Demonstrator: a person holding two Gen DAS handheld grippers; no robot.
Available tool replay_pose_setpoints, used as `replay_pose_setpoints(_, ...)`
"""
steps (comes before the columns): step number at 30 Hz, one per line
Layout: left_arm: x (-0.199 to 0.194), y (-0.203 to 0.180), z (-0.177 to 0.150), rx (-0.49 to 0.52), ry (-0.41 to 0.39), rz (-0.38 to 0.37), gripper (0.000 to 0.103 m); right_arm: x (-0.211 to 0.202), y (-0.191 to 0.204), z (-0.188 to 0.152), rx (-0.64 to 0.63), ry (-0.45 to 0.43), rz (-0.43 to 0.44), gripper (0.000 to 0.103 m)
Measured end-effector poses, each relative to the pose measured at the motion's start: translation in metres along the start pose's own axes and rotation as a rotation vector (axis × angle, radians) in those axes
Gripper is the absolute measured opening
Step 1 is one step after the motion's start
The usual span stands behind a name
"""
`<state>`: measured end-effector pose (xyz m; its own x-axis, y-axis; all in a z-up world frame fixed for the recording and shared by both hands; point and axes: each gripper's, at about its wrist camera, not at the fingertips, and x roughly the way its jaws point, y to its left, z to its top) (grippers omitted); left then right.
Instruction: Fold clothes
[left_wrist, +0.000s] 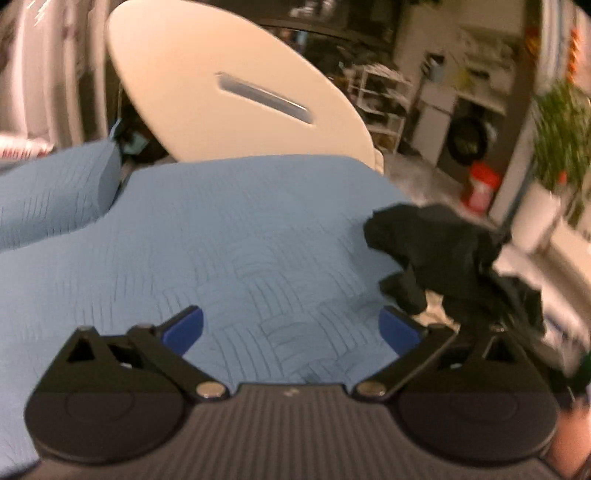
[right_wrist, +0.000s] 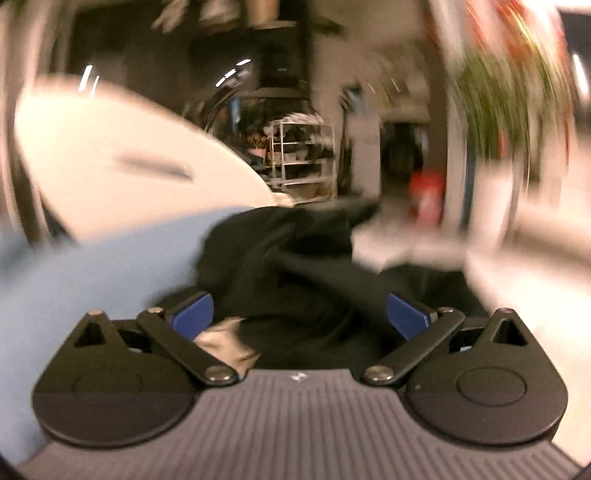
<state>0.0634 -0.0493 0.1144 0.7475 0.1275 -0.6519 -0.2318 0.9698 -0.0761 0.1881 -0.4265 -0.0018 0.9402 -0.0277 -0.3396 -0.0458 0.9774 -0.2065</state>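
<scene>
At 9 o'clock in the left wrist view lies a light blue quilted pillow (left_wrist: 55, 192), and the wide light blue quilted bedspread (left_wrist: 221, 240) fills the middle. The left gripper (left_wrist: 291, 328) hangs over bare bedspread with its blue tips wide apart and nothing between them. The thing to fold, a crumpled black cloth garment (left_wrist: 439, 251), sits in a heap at 3 o'clock, near the bed's edge. Something pale peeks out under it, too small to tell what. In the right wrist view the picture is very smeared. The right gripper (right_wrist: 299, 317) has its blue tips wide apart too, with the black heap just ahead at 12 o'clock, and I cannot tell if it touches. The heap is bunched, so the right gripper could pinch many layers at once. A quick grab could also push it off the edge, or catch the bedspread.
</scene>
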Motion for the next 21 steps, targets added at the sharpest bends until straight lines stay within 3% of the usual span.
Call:
replay_pose_setpoints(1, 0.003, -0.003, -0.004, -0.008, 0.011, 0.005, 0.103, 0.016, 0.006, 0.003, -0.076, 0.008, -0.012, 0.092)
replay_pose_setpoints(2, 0.005, -0.005, -0.007, -0.018, 0.024, 0.010, 0.103, 0.031, 0.010, 0.005, -0.137, 0.023, -0.025, 0.073)
replay_pose_setpoints(4, 0.010, -0.006, -0.013, -0.040, 0.058, 0.018, 0.103, 0.068, 0.012, 0.006, -0.228, 0.102, -0.053, 0.052)
replay_pose_setpoints(6, 0.013, 0.000, -0.017, -0.042, 0.078, 0.021, 0.103, 0.086, 0.007, 0.007, -0.217, 0.164, -0.041, 0.031)
replay_pose_setpoints(7, 0.014, 0.004, -0.021, -0.031, 0.088, 0.030, 0.103, 0.090, 0.001, 0.011, -0.175, 0.186, -0.019, 0.014)
replay_pose_setpoints(8, 0.013, 0.011, -0.023, -0.024, 0.091, 0.035, 0.103, 0.090, -0.003, 0.014, -0.134, 0.193, 0.002, 0.006)
replay_pose_setpoints(10, 0.017, 0.021, -0.023, -0.020, 0.097, 0.038, 0.103, 0.072, -0.010, 0.022, -0.035, 0.142, 0.053, 0.006)
replay_pose_setpoints(11, 0.019, 0.024, -0.024, -0.027, 0.098, 0.034, 0.103, 0.041, -0.011, 0.031, 0.063, 0.085, 0.150, 0.005)
replay_pose_setpoints(12, 0.022, 0.029, -0.025, -0.065, 0.105, 0.001, 0.103, 0.003, -0.005, 0.035, 0.145, 0.035, 0.319, 0.005)
replay_pose_setpoints(13, 0.024, 0.032, -0.025, -0.094, 0.115, -0.028, 0.103, -0.023, 0.007, 0.034, 0.145, 0.016, 0.455, 0.005)
replay_pose_setpoints(15, 0.031, 0.037, -0.025, -0.149, 0.152, -0.098, 0.103, -0.061, 0.028, 0.026, 0.156, 0.030, 0.678, 0.005)
replay_pose_setpoints(16, 0.038, 0.041, -0.027, -0.198, 0.192, -0.172, 0.103, -0.080, 0.039, 0.016, 0.200, 0.064, 0.816, 0.004)
replay_pose_setpoints(19, 0.052, 0.046, -0.035, -0.280, 0.269, -0.280, 0.102, -0.105, 0.061, -0.009, 0.273, 0.156, 0.891, 0.004)
replay_pose_setpoints(21, 0.064, 0.046, -0.042, -0.299, 0.342, -0.342, 0.102, -0.120, 0.072, -0.015, 0.212, 0.139, 0.910, 0.005)
